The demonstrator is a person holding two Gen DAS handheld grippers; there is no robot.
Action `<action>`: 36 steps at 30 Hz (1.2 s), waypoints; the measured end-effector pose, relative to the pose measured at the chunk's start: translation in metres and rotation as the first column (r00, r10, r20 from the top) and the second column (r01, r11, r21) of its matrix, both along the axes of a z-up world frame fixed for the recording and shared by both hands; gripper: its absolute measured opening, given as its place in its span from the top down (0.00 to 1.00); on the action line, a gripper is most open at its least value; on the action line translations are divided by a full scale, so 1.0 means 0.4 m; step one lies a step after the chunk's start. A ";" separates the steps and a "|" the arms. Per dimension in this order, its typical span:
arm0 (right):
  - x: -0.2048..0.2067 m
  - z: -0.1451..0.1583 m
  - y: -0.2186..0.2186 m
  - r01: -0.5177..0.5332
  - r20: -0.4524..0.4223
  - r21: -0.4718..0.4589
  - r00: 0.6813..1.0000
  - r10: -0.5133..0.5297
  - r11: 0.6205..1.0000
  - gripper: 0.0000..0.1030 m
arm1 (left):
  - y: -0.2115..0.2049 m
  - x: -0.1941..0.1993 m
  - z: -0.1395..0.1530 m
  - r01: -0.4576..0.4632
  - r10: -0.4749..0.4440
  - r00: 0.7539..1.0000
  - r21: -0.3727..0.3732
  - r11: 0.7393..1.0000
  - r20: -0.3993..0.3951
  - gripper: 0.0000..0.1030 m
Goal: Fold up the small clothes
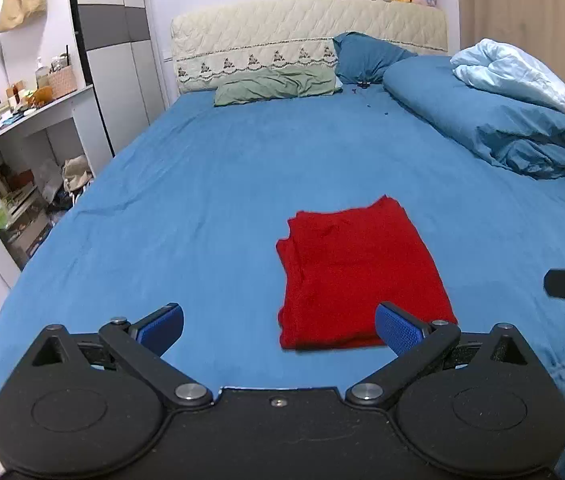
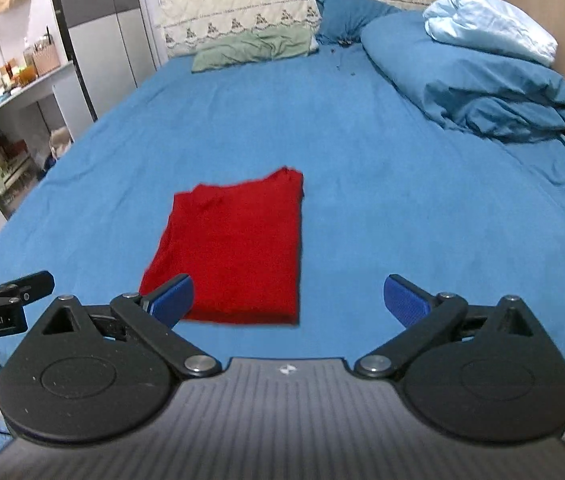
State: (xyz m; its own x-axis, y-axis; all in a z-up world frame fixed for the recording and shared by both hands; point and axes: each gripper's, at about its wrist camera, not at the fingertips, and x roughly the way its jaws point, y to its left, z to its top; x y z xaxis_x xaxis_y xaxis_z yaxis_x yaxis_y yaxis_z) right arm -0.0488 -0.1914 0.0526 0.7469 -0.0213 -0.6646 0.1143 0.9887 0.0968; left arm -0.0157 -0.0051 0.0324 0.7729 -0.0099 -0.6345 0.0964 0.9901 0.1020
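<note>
So the red garment [image 1: 362, 276] is sitting flat on the blue bed sheet [image 1: 202, 200], lower middle of the left wrist frame and a bit left of center in the right wrist one. It looks like a tidy rectangle already, layered edges stacked along its left side, so my guess is the folding is done or nearly so, maybe one more fold across if I want it smaller. Being laid out square on bare sheet makes sense, since nothing crowds it.

Both my grippers are empty. The left gripper [image 1: 278, 326] has its jaws spread wide, hovering low over the near edge of the bed, its right pad overlapping the cloth's near corner in the frame; can't tell if it touches. The right gripper [image 2: 288, 300] is just as wide, pointing straight up the bed, garment off to its left. Each one peeks into the other's frame edge, so they're side by side.
</note>
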 end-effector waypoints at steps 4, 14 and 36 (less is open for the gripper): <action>-0.054 -0.027 0.027 0.001 -0.032 -0.027 0.999 -0.002 1.000 0.00 | 0.006 -0.046 -0.008 0.005 -0.005 1.000 -0.014 1.000 -0.014 0.00; -0.111 -0.061 0.042 0.034 -0.060 -0.072 0.997 -0.038 0.997 0.00 | -0.020 -0.067 -0.009 0.027 -0.027 1.000 -0.014 1.000 0.004 0.00; -0.113 -0.055 0.042 0.039 -0.054 -0.092 0.998 -0.044 0.995 0.00 | -0.028 -0.073 -0.007 0.029 -0.029 0.999 -0.001 1.000 0.027 0.00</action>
State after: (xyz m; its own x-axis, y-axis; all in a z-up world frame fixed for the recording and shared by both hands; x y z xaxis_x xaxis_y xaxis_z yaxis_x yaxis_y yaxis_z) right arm -0.0941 -0.1748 0.0305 0.7061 -0.1135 -0.6990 0.1584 0.9874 -0.0004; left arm -0.0449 -0.0165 0.0294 0.7893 -0.0338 -0.6131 0.1224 0.9871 0.1032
